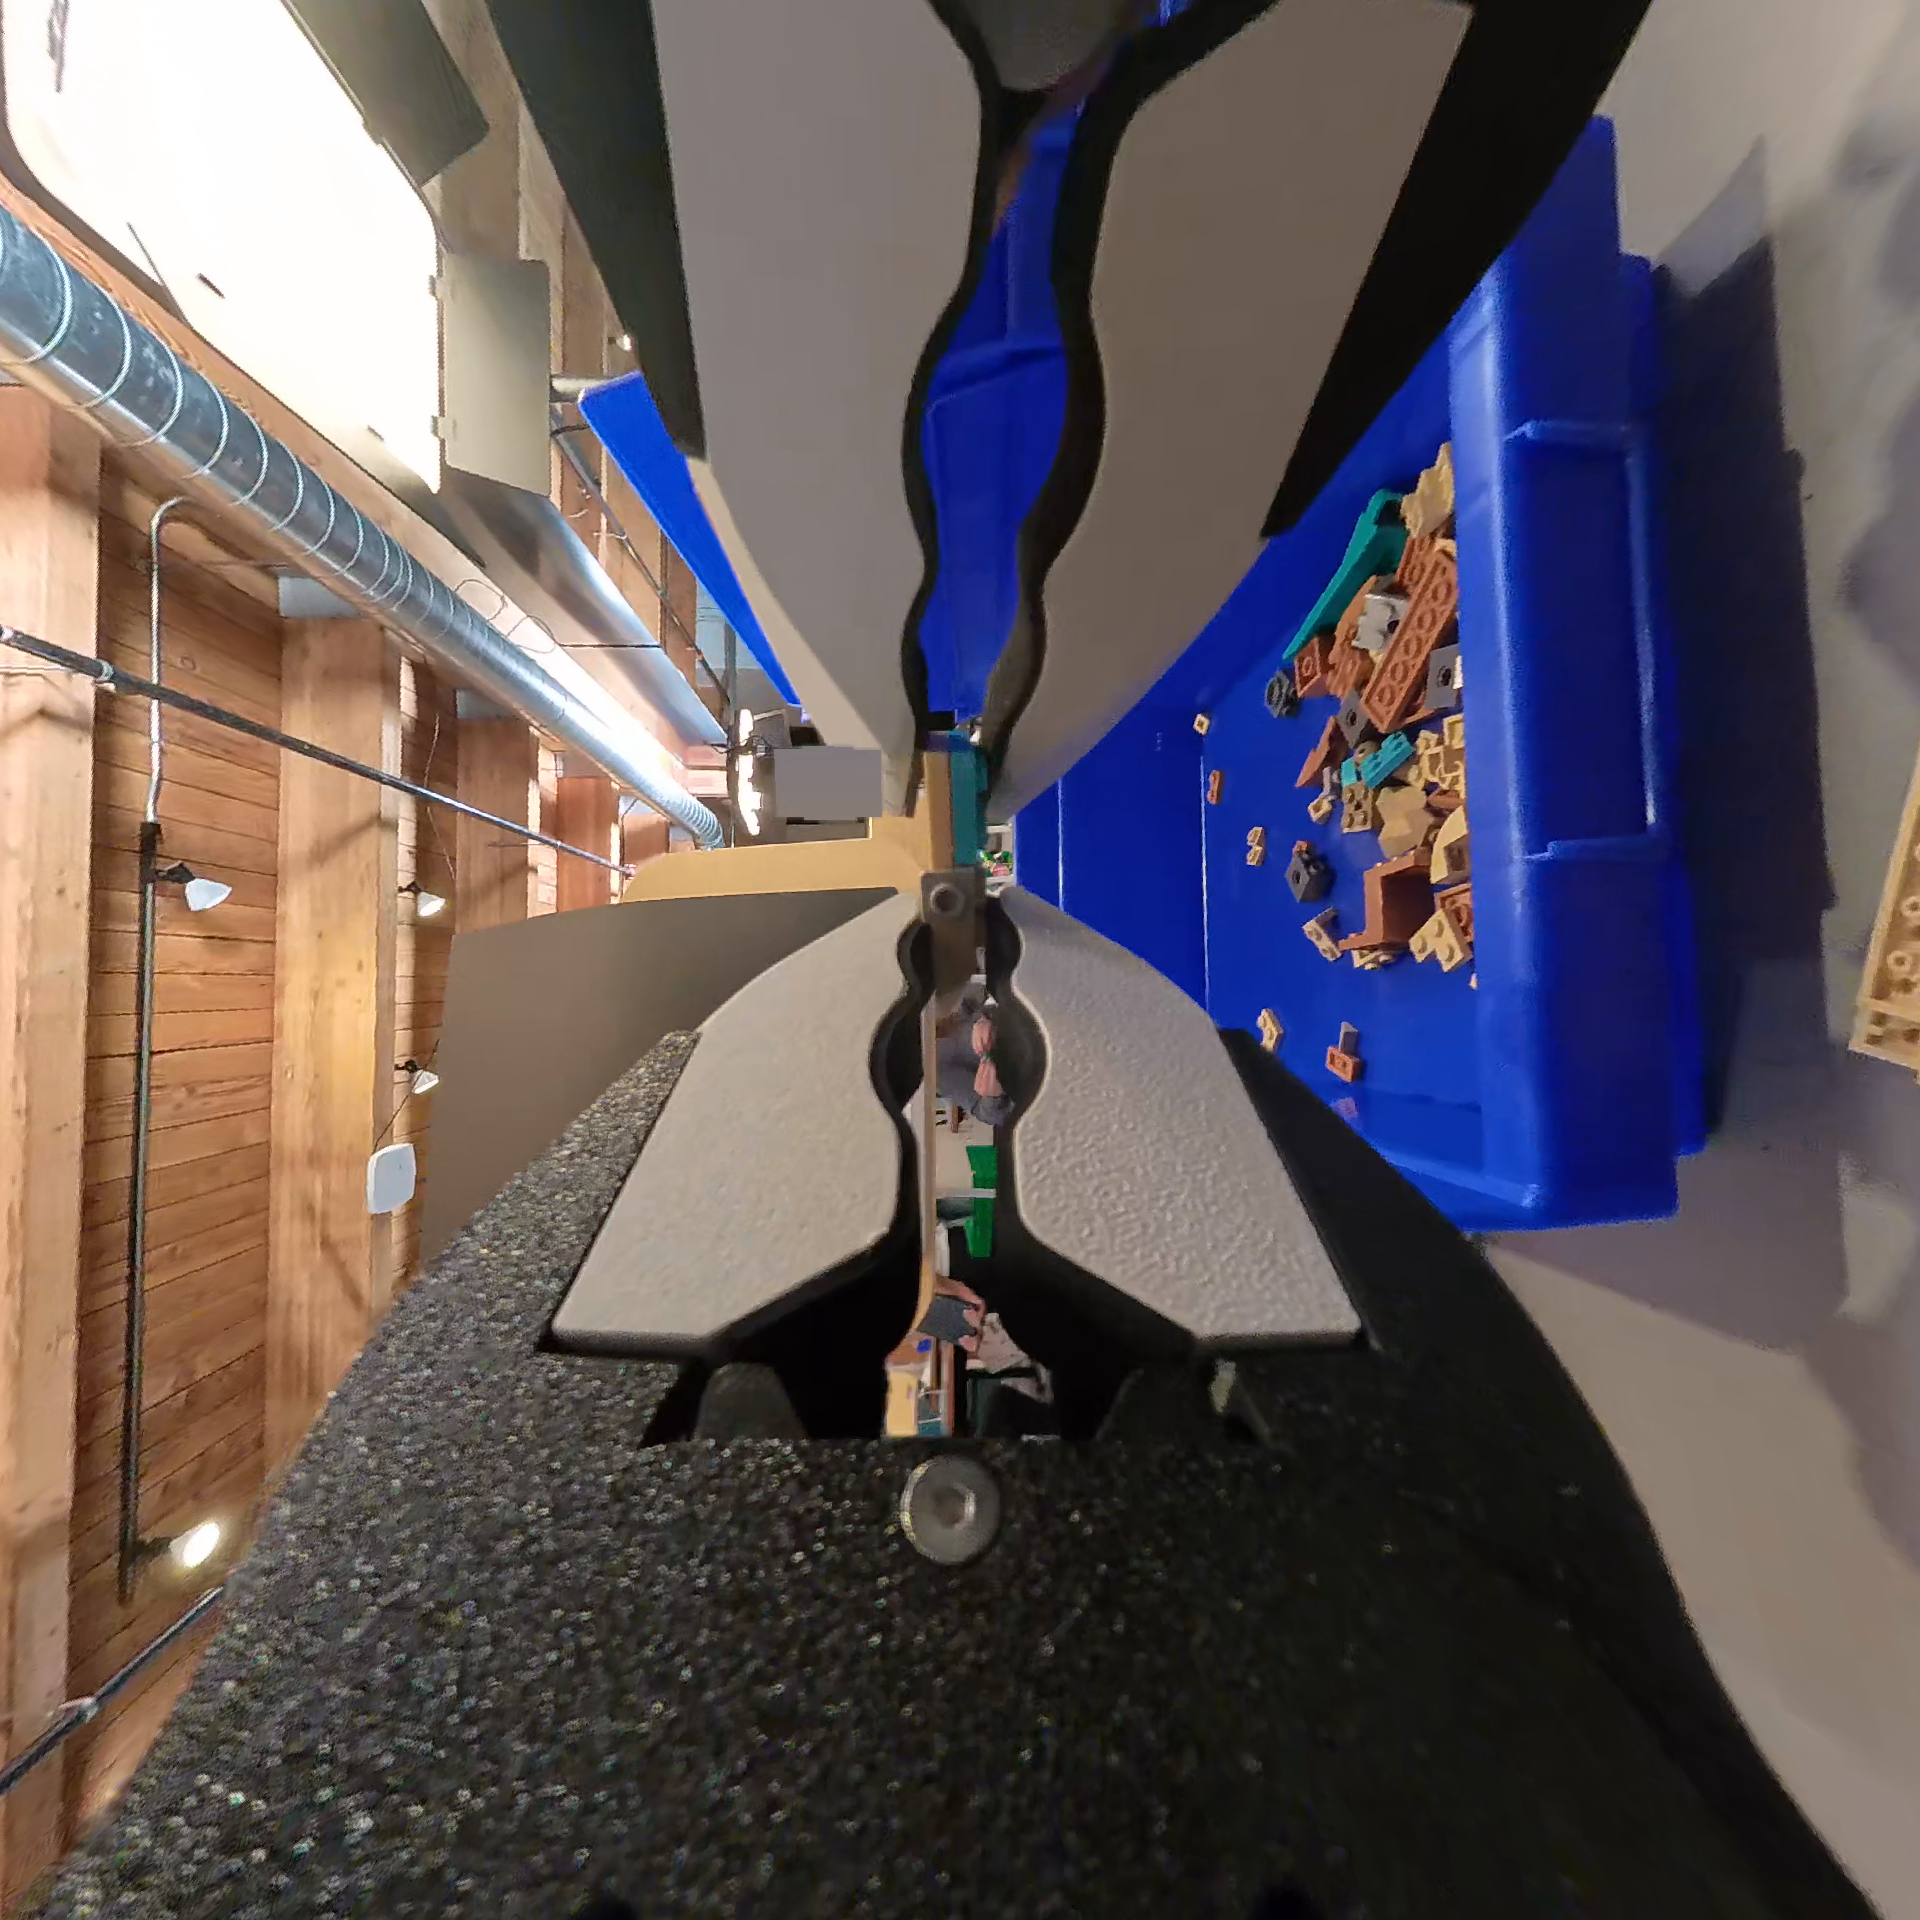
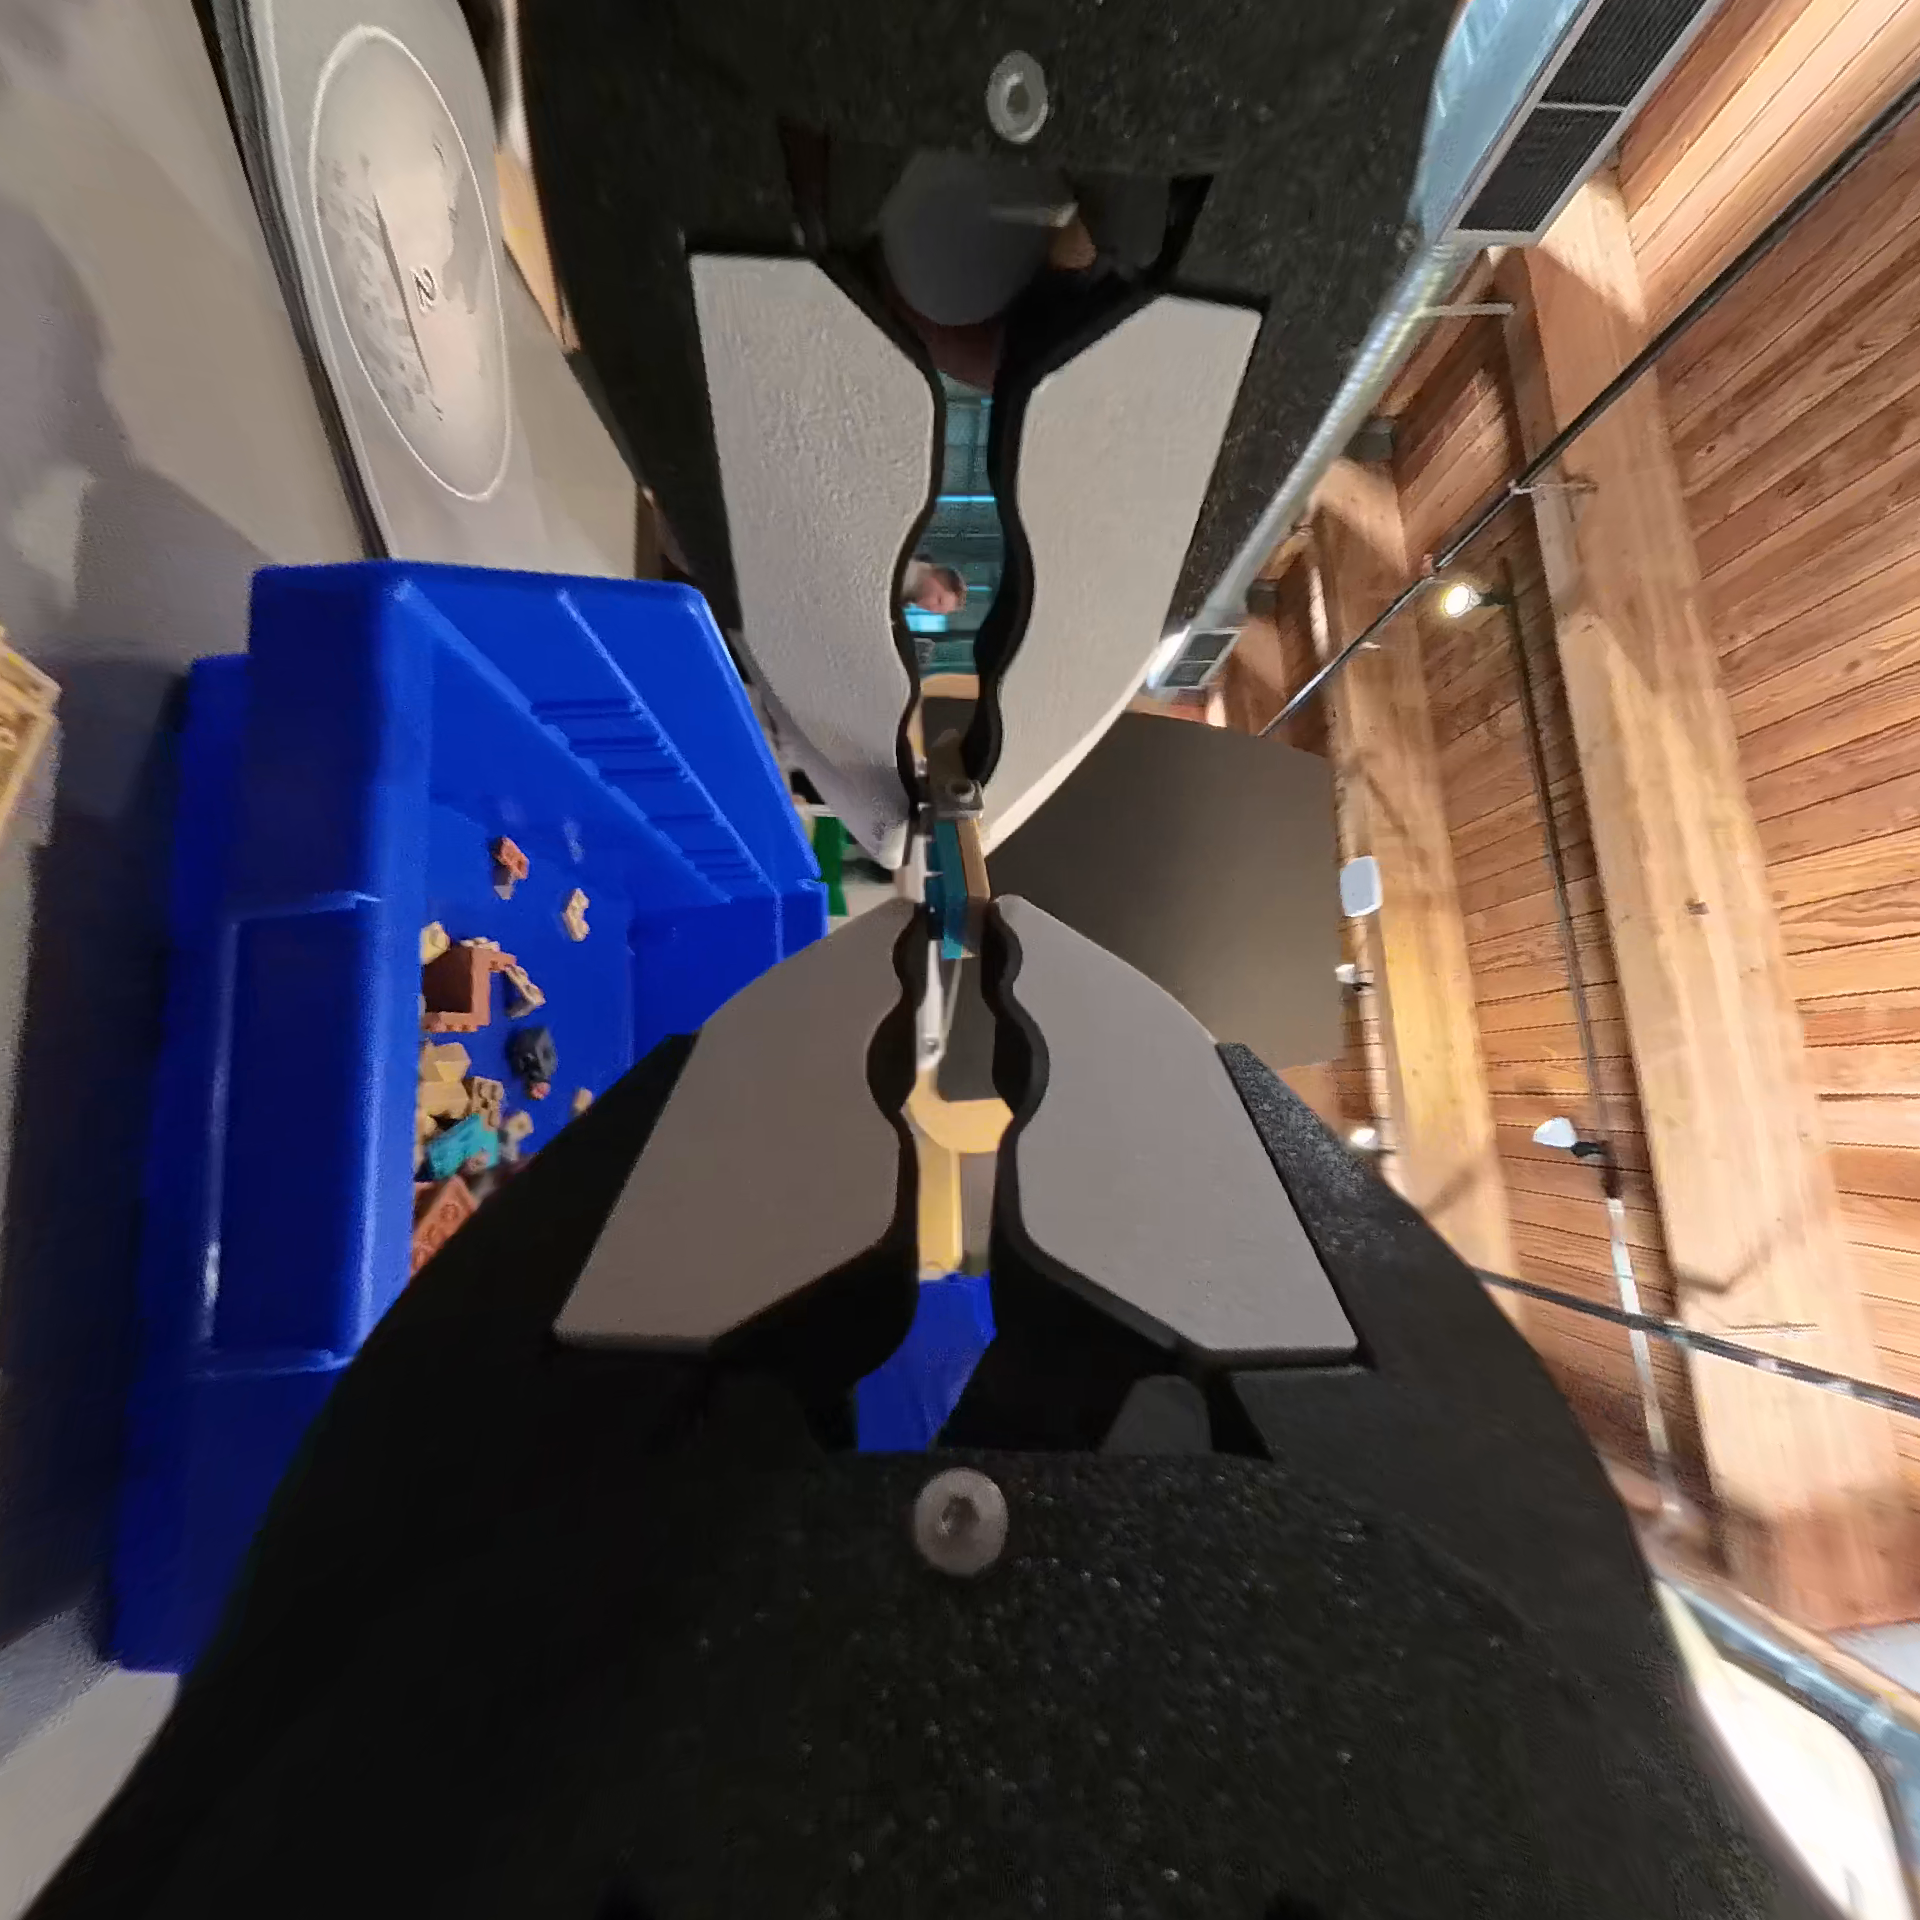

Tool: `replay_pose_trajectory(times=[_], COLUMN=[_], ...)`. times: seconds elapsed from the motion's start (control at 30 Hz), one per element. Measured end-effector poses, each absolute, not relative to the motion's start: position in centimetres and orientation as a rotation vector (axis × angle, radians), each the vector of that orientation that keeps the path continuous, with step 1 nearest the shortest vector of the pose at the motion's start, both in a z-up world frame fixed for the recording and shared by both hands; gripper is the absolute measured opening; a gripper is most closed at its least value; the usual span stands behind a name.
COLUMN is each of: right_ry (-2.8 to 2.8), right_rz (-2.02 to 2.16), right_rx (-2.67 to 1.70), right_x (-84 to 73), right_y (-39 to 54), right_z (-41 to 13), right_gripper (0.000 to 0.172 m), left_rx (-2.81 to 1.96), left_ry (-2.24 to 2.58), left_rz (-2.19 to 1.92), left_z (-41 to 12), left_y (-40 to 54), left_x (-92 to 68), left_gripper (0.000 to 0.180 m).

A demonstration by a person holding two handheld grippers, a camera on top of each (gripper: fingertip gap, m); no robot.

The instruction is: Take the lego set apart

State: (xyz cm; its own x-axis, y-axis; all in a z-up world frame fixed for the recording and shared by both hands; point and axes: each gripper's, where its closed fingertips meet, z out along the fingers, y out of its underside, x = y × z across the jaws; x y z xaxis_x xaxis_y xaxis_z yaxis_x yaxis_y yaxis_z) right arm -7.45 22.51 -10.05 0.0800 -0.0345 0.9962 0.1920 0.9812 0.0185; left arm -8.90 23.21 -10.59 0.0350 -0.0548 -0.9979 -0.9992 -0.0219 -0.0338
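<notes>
1. Left gripper (image 1: 951, 914) is clenched on a small grey brick (image 1: 948, 902), pads tight on both sides.
2. Right gripper (image 2: 951, 920) meets it tip to tip, clenched on the teal plate (image 2: 948, 902) that sits against a tan plate (image 1: 940, 805) joined to the grey brick.
3. The joined pieces hang above and just beside the blue bin (image 1: 1579, 935).
4. Inside the blue bin lies a heap of loose bricks (image 1: 1392, 727), brown, tan, teal and grey.
5. Behind the blue bin: wooden wall (image 2: 1714, 727), metal duct (image 1: 260, 457).
</notes>
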Motion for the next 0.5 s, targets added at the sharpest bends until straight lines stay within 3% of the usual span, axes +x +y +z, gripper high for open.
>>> replay_pose_trajectory(times=[0.3, 0.5], right_ry=[-1.546, -1.571], right_rz=[0.148, 0.147], right_rx=[-0.295, -0.29], right_x=[-7.19, -7.38], right_y=[22.46, 22.66], right_z=[-10.3, -10.84], right_gripper=[0.008, 0.008], left_rx=[-1.327, -1.264], left_ry=[1.124, 1.2], left_rz=[0.944, 1.092], left_z=[-10.12, -10.89], left_y=[22.48, 23.0], left_x=[-9.36, -9.03], left_gripper=[0.023, 0.009])
